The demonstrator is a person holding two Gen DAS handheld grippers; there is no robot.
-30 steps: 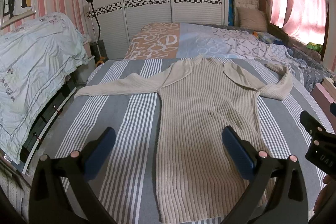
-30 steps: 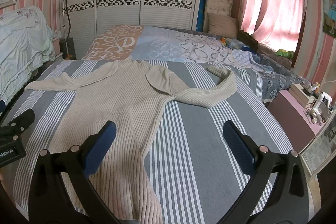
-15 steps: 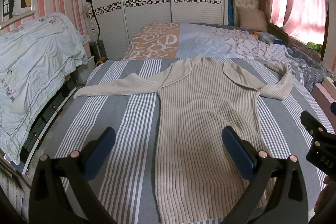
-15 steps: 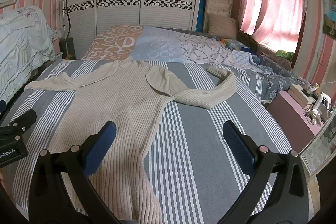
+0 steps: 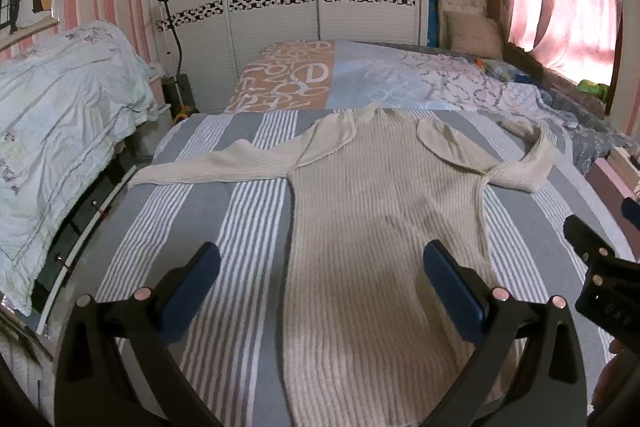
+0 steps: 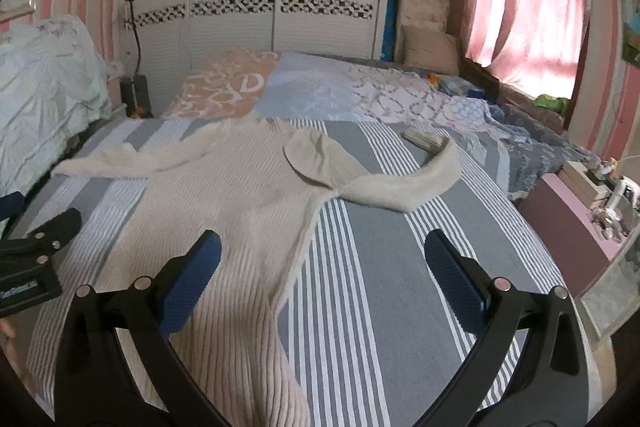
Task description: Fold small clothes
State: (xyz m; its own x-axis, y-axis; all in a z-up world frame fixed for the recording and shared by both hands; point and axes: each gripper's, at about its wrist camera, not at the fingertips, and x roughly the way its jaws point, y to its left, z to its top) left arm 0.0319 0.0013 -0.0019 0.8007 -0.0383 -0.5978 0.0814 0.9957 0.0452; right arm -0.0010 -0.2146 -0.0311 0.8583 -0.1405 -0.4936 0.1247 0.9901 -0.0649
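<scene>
Both my jaws stand wide apart and empty above the cream ribbed knit sweater [image 5: 372, 227], spread flat on the grey-and-white striped bed cover [image 5: 208, 211].

In the left wrist view my left gripper [image 5: 320, 279] hangs over the sweater's lower body at the frame's bottom centre; one sleeve reaches toward the left edge, the other bends back at the upper right. In the right wrist view my right gripper [image 6: 322, 275] straddles the sweater's right edge [image 6: 304, 239], lower centre. I judge the knit soft, limp and fairly light, stretchy rather than slippery, so it will sag and drag on the cover. I would pinch the thicker hem corners or a sleeve cuff [image 6: 420, 139], not the loose middle.
</scene>
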